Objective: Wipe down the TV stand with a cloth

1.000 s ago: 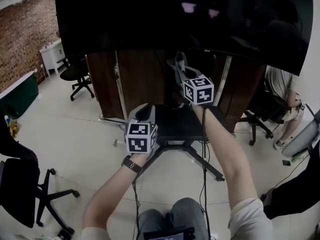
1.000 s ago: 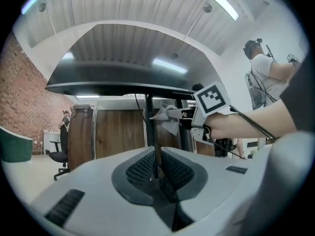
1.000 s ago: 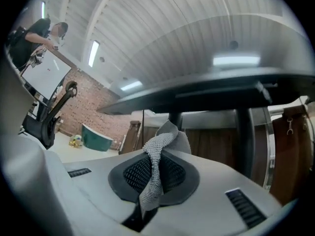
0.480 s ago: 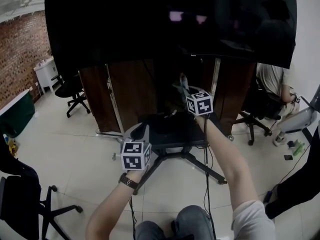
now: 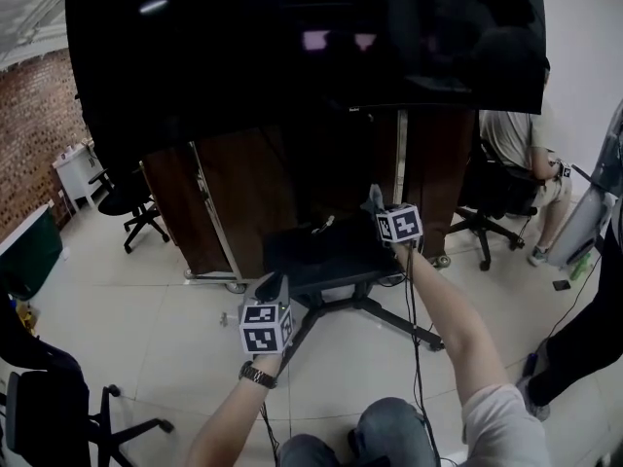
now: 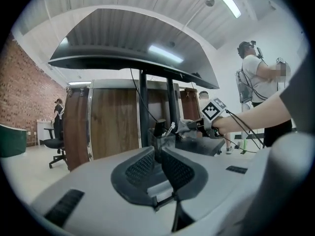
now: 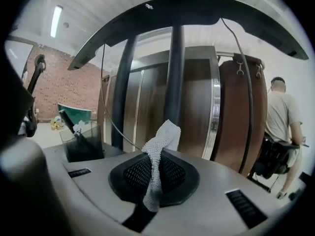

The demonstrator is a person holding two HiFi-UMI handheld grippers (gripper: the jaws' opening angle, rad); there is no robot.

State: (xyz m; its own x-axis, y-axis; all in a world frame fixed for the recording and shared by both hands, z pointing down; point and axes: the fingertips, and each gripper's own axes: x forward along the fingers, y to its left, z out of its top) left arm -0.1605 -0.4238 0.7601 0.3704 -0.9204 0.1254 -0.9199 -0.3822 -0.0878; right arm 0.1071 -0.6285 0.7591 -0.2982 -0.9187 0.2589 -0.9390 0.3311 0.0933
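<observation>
The TV stand has a black shelf (image 5: 321,253) on splayed legs (image 5: 394,321) under a big dark screen (image 5: 292,56). My right gripper (image 5: 380,208) hovers at the shelf's far right corner, shut on a grey knitted cloth (image 5: 373,198) that sticks up between its pads (image 7: 160,146). The left gripper view shows that cloth (image 6: 185,126) just over the shelf (image 6: 209,146). My left gripper (image 5: 275,280) sits off the shelf's front left edge, its jaws a narrow gap apart (image 6: 158,154) with nothing between them.
A small dark holder (image 7: 81,146) with pens stands on the shelf. Wooden cabinets (image 5: 224,197) rise behind the stand. Office chairs (image 5: 131,207) (image 5: 492,212) and a seated person (image 5: 516,144) flank it. Cables (image 5: 414,358) trail across the tiled floor.
Both grippers have sunk lower. The right one has carried the cloth down and to the right, to the shelf's far right corner. The left one has come back off the shelf's front edge.
</observation>
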